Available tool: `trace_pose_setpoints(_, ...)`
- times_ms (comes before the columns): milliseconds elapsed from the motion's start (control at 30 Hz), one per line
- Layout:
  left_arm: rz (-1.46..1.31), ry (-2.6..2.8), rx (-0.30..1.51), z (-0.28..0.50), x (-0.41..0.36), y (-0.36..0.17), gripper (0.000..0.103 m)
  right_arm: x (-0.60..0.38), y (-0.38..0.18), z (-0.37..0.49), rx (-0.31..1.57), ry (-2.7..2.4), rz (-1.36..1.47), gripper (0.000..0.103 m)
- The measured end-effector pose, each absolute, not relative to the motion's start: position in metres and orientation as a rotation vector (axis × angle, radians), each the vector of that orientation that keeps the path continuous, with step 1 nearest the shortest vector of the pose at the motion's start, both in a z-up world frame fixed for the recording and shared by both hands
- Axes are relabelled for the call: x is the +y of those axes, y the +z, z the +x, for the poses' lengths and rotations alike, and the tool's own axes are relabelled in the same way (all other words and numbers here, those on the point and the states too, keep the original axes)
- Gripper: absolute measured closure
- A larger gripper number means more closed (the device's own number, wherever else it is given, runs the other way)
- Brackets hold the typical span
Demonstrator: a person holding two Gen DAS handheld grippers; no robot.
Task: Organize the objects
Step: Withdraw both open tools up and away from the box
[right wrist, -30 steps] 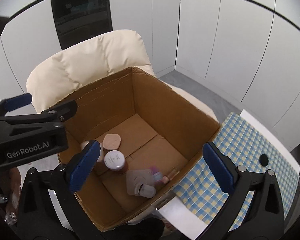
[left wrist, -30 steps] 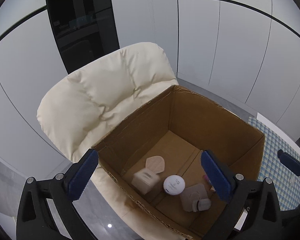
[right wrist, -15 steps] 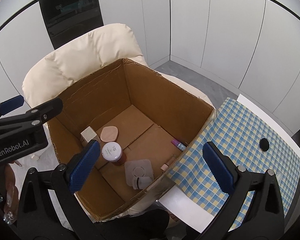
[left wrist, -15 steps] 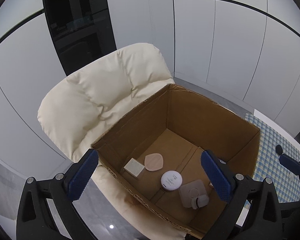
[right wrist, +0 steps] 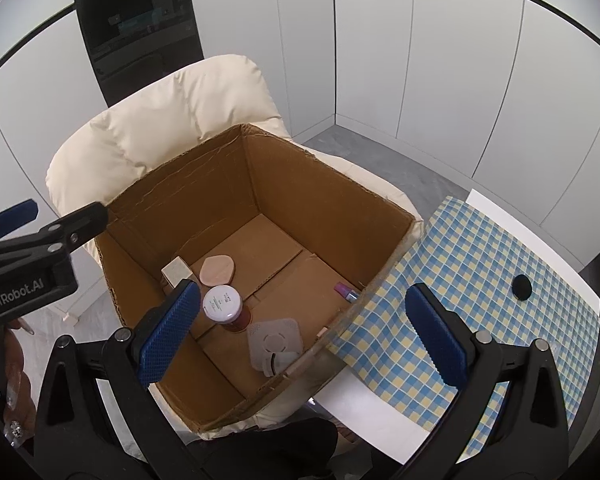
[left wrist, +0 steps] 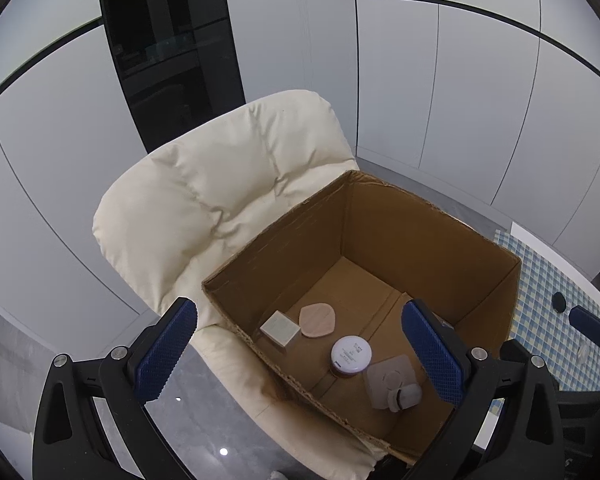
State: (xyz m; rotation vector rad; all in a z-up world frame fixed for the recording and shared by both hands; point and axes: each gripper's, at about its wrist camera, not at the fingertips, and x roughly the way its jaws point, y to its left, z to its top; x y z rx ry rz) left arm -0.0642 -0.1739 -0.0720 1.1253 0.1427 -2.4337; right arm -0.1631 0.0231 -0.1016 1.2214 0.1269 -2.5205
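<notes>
Hovering over the box [right wrist: 380, 196] with both jaws wide and empty, I should swing right toward the disc [right wrist: 521, 287] on the table [right wrist: 500, 256].

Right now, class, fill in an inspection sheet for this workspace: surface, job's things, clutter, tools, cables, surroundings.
Surface: checked tablecloth on a white table, beside the box.
Job's things: cardboard box on a cream chair; inside lie a white-lidded jar, small cube box, peach pad, grey square device, purple-capped tube.
Clutter: black round object on the cloth.
Tools: left tool open, empty; right tool open, empty.
Cables: nothing seen.
Surroundings: pale wall panels, dark glass panel.
</notes>
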Motion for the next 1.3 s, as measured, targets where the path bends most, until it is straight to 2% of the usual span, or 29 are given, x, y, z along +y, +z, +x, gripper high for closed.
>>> trace_pose_setpoints(800, 1.192, -2.459, 0.125, 0.043, -0.138, -0.059, 0.001, 0.063, -0.056, -0.058, 0.115, -2.585, 1.182, 0.0)
trace_pose_setpoints(1300, 1.178, -2.504, 0.081, 0.099, -0.111, -0.044, 0.001, 0.075, -0.051, 0.01, 0.119, -2.57, 1.19, 0.0)
